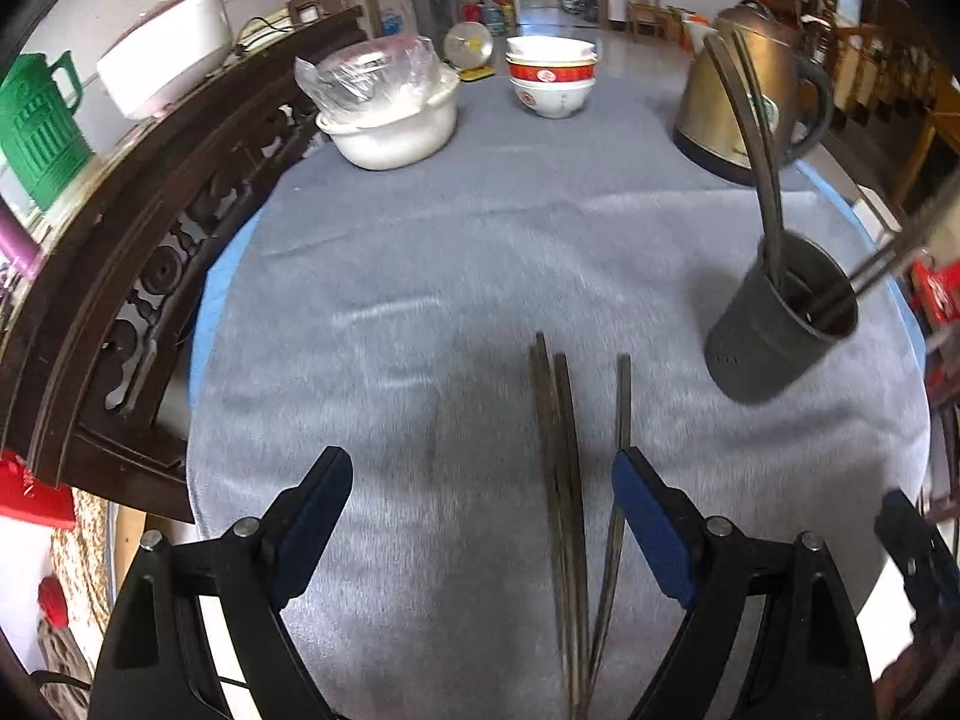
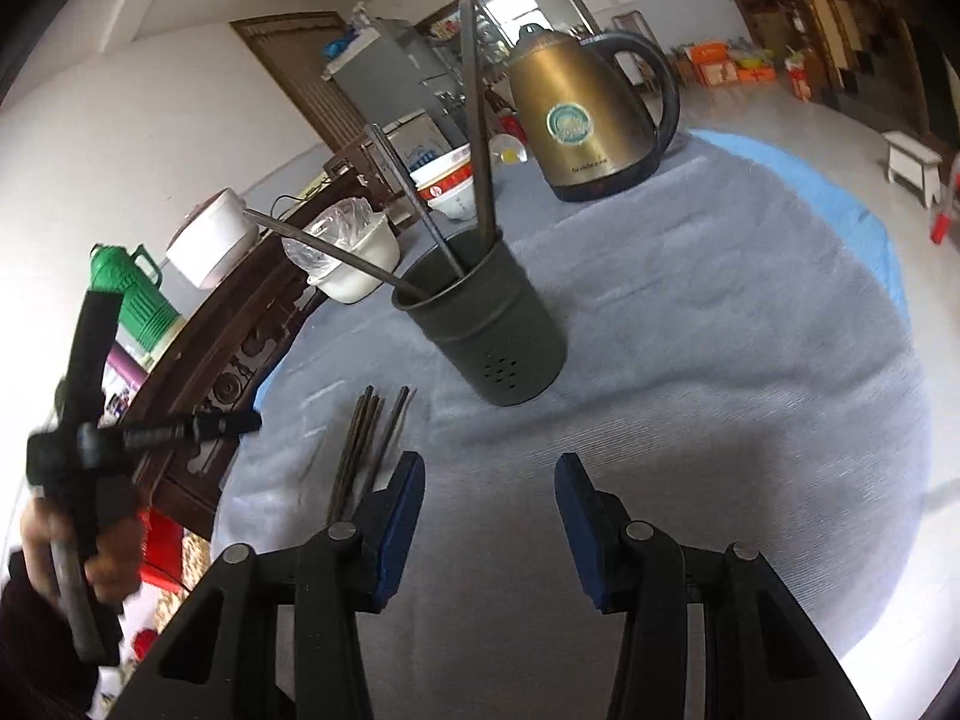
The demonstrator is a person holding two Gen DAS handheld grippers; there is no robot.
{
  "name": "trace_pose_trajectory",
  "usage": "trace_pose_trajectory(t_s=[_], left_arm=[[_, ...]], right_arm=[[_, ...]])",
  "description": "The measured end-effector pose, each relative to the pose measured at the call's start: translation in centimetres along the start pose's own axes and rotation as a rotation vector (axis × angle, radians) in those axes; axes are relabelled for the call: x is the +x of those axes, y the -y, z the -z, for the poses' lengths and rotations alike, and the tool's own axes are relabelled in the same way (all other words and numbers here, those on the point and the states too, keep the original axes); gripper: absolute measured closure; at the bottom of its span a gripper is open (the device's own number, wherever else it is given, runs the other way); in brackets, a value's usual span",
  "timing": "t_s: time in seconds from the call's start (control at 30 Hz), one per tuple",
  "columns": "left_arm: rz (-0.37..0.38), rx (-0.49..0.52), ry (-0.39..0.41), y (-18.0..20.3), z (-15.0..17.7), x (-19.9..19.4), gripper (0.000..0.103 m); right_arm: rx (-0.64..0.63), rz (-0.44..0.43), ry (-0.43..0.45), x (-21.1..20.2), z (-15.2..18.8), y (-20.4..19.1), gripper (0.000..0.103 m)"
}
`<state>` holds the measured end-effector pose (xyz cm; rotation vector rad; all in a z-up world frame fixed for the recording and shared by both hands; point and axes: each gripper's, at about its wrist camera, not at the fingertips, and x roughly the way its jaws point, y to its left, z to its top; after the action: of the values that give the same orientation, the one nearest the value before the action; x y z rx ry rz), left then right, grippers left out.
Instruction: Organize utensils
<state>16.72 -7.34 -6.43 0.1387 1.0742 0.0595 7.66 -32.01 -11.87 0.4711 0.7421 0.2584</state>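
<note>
Several dark chopsticks lie in a bundle on the grey cloth, between the open fingers of my left gripper, nearer its right finger. They also show in the right wrist view, left of my right gripper, which is open and empty above the cloth. A dark perforated utensil holder stands at the right with several long utensils in it; in the right wrist view the holder is straight ahead of the right gripper.
A brass kettle stands at the back. Stacked red-and-white bowls and a white basin with a plastic bag stand at the far edge. A carved dark wood rail runs along the left of the table.
</note>
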Motion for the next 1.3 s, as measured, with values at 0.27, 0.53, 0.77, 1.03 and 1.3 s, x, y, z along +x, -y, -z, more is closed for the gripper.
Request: trace_pose_trajectory(t_s=[0.27, 0.53, 0.77, 1.03, 1.3], left_arm=[[-0.081, 0.056, -0.013, 2.8, -1.8, 0.1, 0.014], [-0.090, 0.061, 0.008, 3.0, -3.7, -0.1, 0.014], [-0.061, 0.027, 0.019, 1.3, -3.7, -0.2, 0.014], [-0.027, 0.003, 0.039, -2.2, -3.0, 0.0, 0.014], [-0.015, 0.088, 0.164, -4.5, -2.0, -1.9, 0.014]], right_arm=[[-0.013, -0.013, 0.005, -1.3, 0.3, 2.4, 0.054], [-0.010, -0.010, 0.016, -1.9, -0.1, 2.9, 0.054], [-0.008, -0.013, 0.017, -1.6, -0.8, 1.7, 0.054], [-0.049, 0.017, 0.024, -1.5, -0.8, -2.1, 0.054], [-0.011, 0.026, 0.056, -1.8, -0.7, -5.7, 0.054]])
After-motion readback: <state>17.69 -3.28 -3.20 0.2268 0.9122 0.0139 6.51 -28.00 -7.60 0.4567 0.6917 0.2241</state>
